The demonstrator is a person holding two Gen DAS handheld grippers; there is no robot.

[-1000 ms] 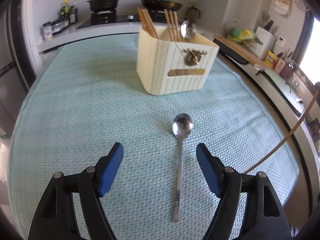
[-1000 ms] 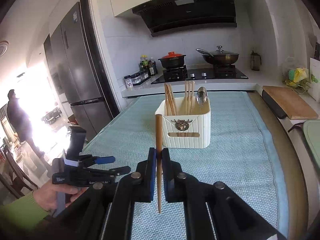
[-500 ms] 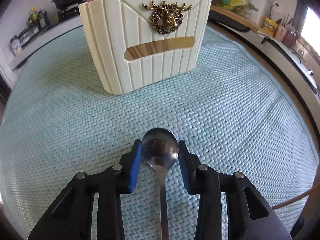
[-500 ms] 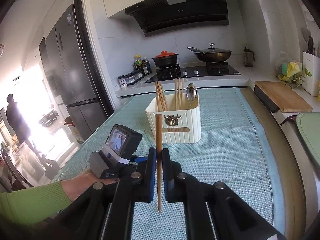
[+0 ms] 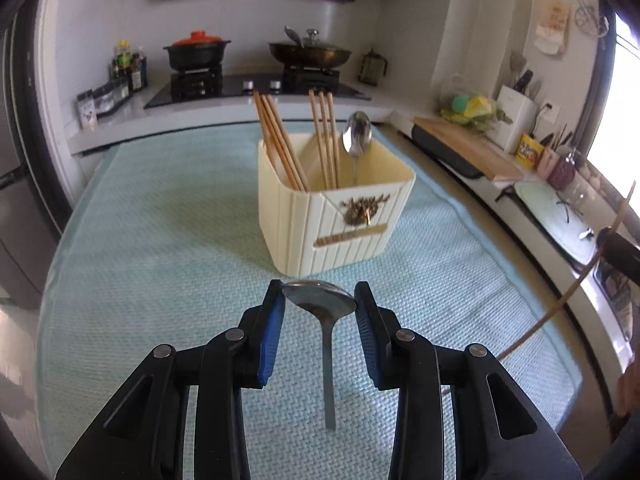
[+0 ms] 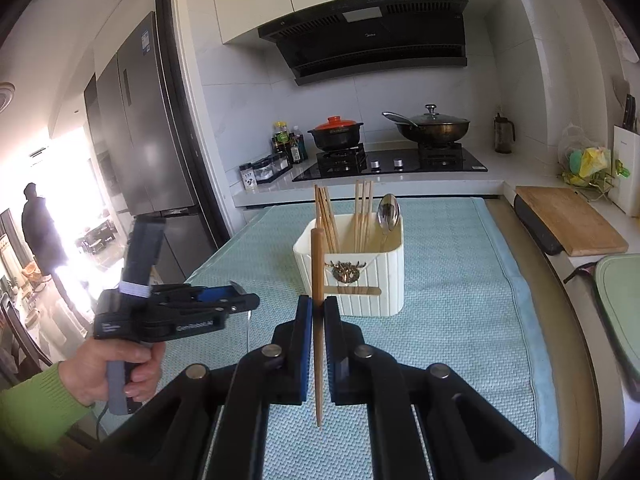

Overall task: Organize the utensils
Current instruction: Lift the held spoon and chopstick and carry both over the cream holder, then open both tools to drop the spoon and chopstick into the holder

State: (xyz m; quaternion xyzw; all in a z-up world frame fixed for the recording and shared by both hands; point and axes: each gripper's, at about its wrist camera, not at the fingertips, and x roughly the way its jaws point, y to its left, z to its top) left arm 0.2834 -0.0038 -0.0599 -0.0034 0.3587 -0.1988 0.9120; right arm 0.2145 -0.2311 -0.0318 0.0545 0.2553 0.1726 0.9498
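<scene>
Left gripper (image 5: pixel 319 307) clamped the steel spoon (image 5: pixel 320 304) by its bowl, handle hanging, apparently clear of the teal mat (image 5: pixel 160 248). Right gripper (image 6: pixel 318 314) pinched a wooden chopstick (image 6: pixel 318 280) upright. Step: transport. Next: lower each into the ribbed cream holder (image 5: pixel 344 224).

We see a table (image 5: pixel 516 280) under a pale teal woven mat (image 5: pixel 160 240) that covers nearly the whole top. A cream ribbed utensil holder (image 5: pixel 332 216) stands directly on the mat, mid-table. A wood-tone edge strip shows along the right side.
</scene>
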